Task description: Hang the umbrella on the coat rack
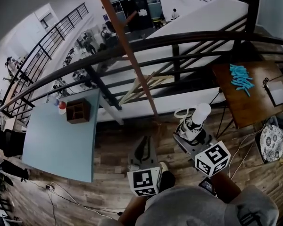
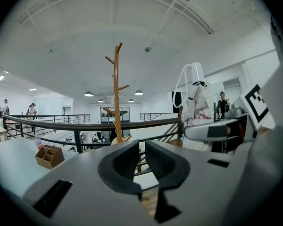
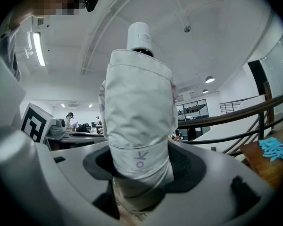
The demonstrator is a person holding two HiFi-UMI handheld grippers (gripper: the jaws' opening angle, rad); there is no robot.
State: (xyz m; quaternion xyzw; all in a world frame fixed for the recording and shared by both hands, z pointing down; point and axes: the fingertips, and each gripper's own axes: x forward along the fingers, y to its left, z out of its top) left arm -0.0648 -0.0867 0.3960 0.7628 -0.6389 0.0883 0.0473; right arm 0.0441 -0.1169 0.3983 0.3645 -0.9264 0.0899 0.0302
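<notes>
A white folded umbrella [image 1: 196,119] stands upright in my right gripper [image 1: 191,132], its cap on top and a white strap loop [image 1: 180,112] hanging at its side. In the right gripper view the umbrella [image 3: 140,112] fills the centre, and the right gripper [image 3: 140,161] is shut around its lower end. The wooden coat rack [image 1: 127,51] rises just beyond the grippers, in front of the railing. It stands straight ahead as a pole with pegs [image 2: 116,91] in the left gripper view. My left gripper [image 1: 144,149] [image 2: 140,149] is shut on nothing, left of the umbrella [image 2: 194,91].
A dark metal railing [image 1: 179,39] runs across behind the rack. A teal table [image 1: 56,140] at the left carries a wooden organiser box [image 1: 78,111]. A brown table [image 1: 247,98] at the right holds blue pieces [image 1: 240,78]. Cables [image 1: 61,192] lie on the wood floor.
</notes>
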